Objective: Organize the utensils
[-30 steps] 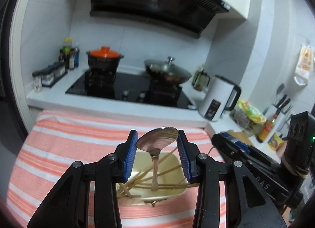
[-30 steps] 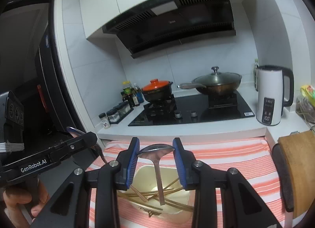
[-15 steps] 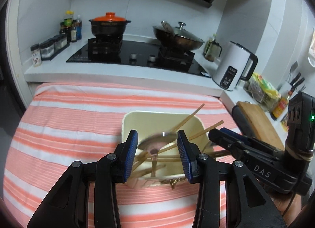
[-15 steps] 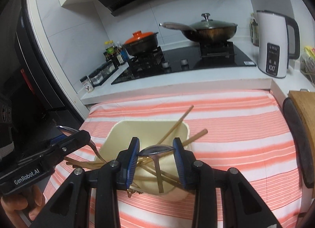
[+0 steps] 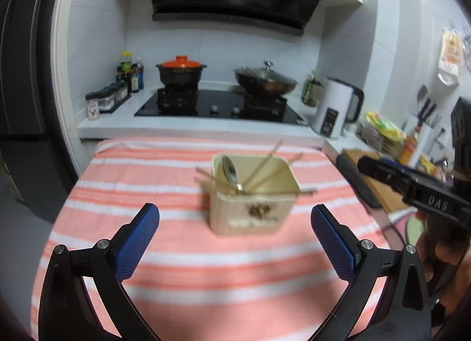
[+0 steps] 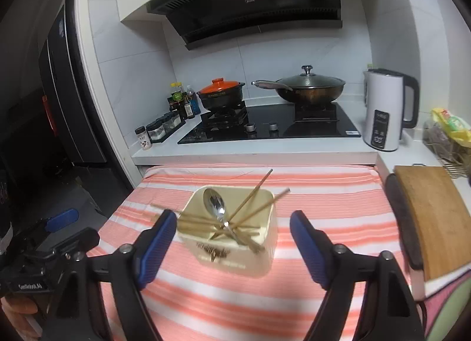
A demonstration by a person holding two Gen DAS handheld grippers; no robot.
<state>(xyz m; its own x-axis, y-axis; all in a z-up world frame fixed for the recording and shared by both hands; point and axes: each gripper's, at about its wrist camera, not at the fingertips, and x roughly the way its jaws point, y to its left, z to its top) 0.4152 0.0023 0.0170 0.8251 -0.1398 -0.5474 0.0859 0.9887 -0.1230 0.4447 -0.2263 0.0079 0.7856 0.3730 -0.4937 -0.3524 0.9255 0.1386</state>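
Spoon and chopsticks lie in the container on the cloth.

Left claw: jaws spread wide, nothing between the blue pads, aimed forward and level.
Right claw: jaws spread wide, nothing held, aimed forward, tilted slightly down.

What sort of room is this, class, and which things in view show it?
A home kitchen. A gas hob under an extractor hood carries a lidded wok, and a white electric kettle stands on the counter beside it.
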